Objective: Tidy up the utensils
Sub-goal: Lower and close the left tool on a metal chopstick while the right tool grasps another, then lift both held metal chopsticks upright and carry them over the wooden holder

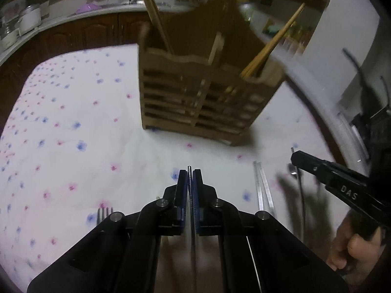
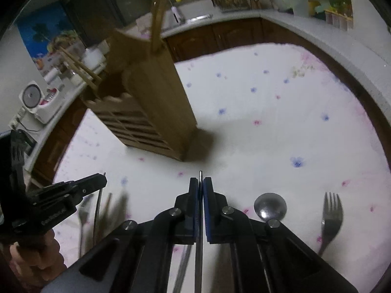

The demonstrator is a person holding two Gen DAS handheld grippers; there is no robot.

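A wooden slatted utensil holder (image 1: 202, 92) stands on the flowered tablecloth with wooden chopsticks (image 1: 271, 46) in it; it also shows in the right wrist view (image 2: 151, 112). My left gripper (image 1: 190, 178) is shut on a thin metal utensil handle (image 1: 189, 171), short of the holder. My right gripper (image 2: 200, 185) is shut on a thin metal utensil handle (image 2: 200, 175). Each gripper shows in the other's view, the right one (image 1: 297, 157) and the left one (image 2: 102, 179), both gripping thin metal rods.
A fork (image 1: 104, 213) lies left of my left gripper. Metal chopsticks (image 1: 262, 183) and a spoon (image 1: 293, 169) lie on the cloth to the right. A spoon (image 2: 270, 206) and fork (image 2: 331, 214) lie right of my right gripper. Counters ring the table (image 2: 268, 112).
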